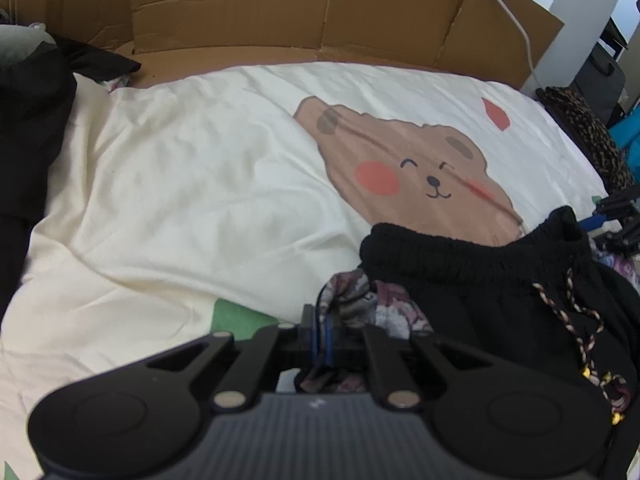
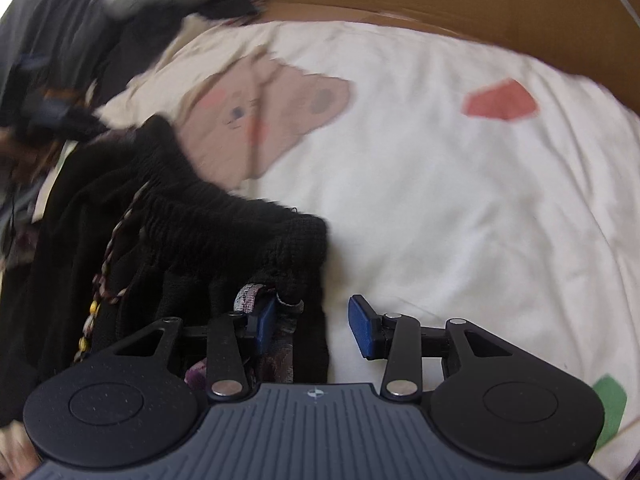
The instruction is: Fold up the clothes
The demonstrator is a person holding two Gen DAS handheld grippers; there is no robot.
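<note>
The left hand-held gripper [image 1: 324, 344] had its blue-padded jaws pressed together on a fold of grey and purple floral-patterned cloth [image 1: 374, 310], which bunched up just past the fingertips. That patterned cloth lay tucked under the black knitted trousers with a ribbed elastic waistband [image 1: 460, 260], whose waistband curved across the right side of the left wrist view. A braided multicoloured drawstring with yellow beads [image 1: 588, 332] hung down over the black fabric near the right edge.

The trousers rested on a cream bedsheet printed with a brown smiling bear [image 1: 420, 160], a red shape [image 1: 495, 114] and a green patch [image 1: 236, 314]. The bed was bordered at the back by a flattened brown cardboard panel [image 1: 280, 4], and a heap of black clothing [image 1: 32, 92] sat at the far left.

In the blurred right wrist view, the right hand-held gripper [image 2: 316, 322] stood with its jaws apart. Its left blue pad [image 2: 265, 320] lay against the edge of the black trousers and a strip of patterned cloth, while the right blue pad [image 2: 362, 330] hovered over bare sheet, clear of the fabric. The trouser waistband ran up and to the left from that gripper.
</note>
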